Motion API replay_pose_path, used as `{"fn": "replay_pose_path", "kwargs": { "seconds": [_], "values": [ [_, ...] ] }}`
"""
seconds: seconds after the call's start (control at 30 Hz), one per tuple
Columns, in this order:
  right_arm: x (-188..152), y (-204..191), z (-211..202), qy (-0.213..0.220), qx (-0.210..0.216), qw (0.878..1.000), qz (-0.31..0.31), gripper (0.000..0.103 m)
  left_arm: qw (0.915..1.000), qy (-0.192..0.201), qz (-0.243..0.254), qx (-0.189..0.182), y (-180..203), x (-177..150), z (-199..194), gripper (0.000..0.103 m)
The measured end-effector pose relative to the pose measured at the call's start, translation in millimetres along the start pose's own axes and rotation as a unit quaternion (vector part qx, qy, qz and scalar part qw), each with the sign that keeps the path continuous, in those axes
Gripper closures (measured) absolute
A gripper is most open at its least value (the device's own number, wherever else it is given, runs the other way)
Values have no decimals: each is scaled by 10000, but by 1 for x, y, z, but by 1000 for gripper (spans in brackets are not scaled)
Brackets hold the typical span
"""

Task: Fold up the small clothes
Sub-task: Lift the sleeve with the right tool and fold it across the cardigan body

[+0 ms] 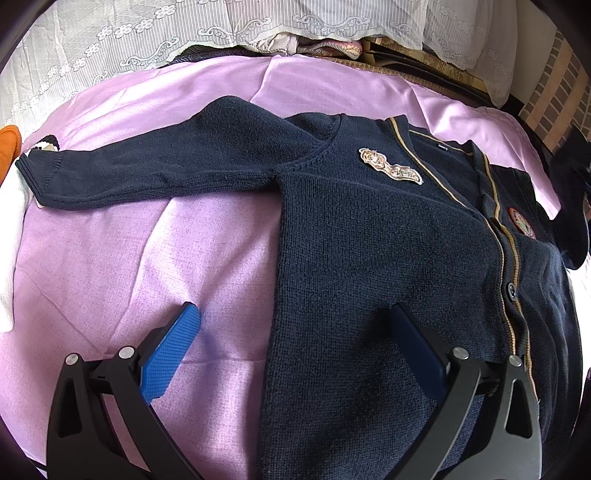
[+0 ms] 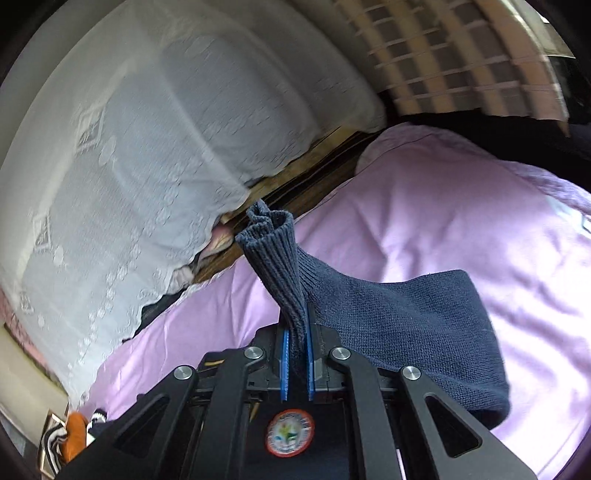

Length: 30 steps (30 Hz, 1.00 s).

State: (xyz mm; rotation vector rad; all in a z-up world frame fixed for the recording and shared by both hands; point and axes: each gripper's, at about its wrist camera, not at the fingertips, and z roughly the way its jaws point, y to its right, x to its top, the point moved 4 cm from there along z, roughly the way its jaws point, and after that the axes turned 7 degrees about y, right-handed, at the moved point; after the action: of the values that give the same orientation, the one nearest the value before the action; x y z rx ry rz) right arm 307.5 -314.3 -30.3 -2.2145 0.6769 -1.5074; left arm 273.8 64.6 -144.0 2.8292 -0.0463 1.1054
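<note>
So the thing being folded is a small navy knitted button-up cardigan with gold piping down the front, lying face-up on the wrinkled lilac cotton sheet that covers the work surface. I'll use the cardigan as the landmark for everything.

The left gripper hangs over the cardigan's lower side edge with its blue ribbed pads spread wide. One pad is out over bare sheet and the other is over the knit, holding nothing. My guess is it's parked there to pin or grab that side panel once the sleeve lands.

The right gripper is clamped tight on the ribbed cuff of one sleeve. The cuff sticks up bunched past the fingertips and the sleeve drapes off to one side. Gripping at the cuff makes sense, since the thick rib won't slip and the whole sleeve follows. Just below the gripper you can see the round red-rimmed embroidered badge on the chest, so the sleeve looks lifted above the cardigan's body, probably headed across it.

The other sleeve lies stretched straight out from the shoulder, flat on the sheet and not yet folded in. A cream embroidered patch sits on the chest beside the placket.

Beyond the collar there's a white lace-trimmed cloth. Off the flat sleeve's cuff end there's something orange, too cropped to tell what it is.
</note>
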Motion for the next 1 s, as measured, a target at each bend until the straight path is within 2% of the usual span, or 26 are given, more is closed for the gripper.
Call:
{"fn": "replay_pose_path", "kwargs": {
  "seconds": [0.4,0.7,1.0],
  "values": [
    [-43,-74,33,-527,552,9956,-539,95,10000,2,-1,-2,0,0,0,4],
    [-88,-100,55,-1100,722,9840,-1203,95,10000,3,0,-2,0,0,0,4],
    [-113,-119,69,-1310,794,9737,-1685,95,10000,2,5,2,0,0,1,4]
  ]
}}
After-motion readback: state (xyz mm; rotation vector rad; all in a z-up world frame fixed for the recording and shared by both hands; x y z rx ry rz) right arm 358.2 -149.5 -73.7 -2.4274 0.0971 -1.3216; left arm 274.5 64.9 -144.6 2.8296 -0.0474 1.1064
